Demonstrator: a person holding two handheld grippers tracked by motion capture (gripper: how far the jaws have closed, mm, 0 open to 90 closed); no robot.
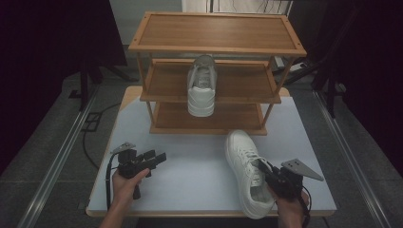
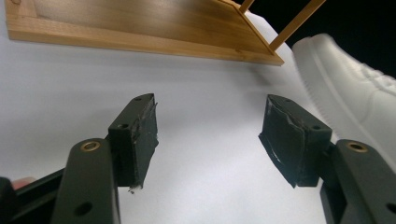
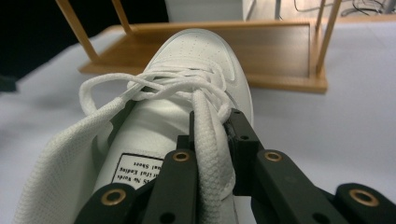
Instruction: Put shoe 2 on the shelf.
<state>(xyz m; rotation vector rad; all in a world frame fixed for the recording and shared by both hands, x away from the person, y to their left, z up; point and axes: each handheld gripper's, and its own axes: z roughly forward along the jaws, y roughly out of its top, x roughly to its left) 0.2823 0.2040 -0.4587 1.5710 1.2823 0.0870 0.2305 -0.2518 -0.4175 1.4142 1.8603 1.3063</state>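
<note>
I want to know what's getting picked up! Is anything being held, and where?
The right gripper pinches the white lace-up sneaker by its collar edge; the left gripper holds nothing.

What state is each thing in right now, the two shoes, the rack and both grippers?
Shoe on the table: upright, collar side pinched by the right gripper.
Shoe on the rack: upright on the middle shelf.
Rack: standing, top shelf bare.
Left gripper: open, nothing between its jaws.
Right gripper: shut on the shoe's collar.
</note>
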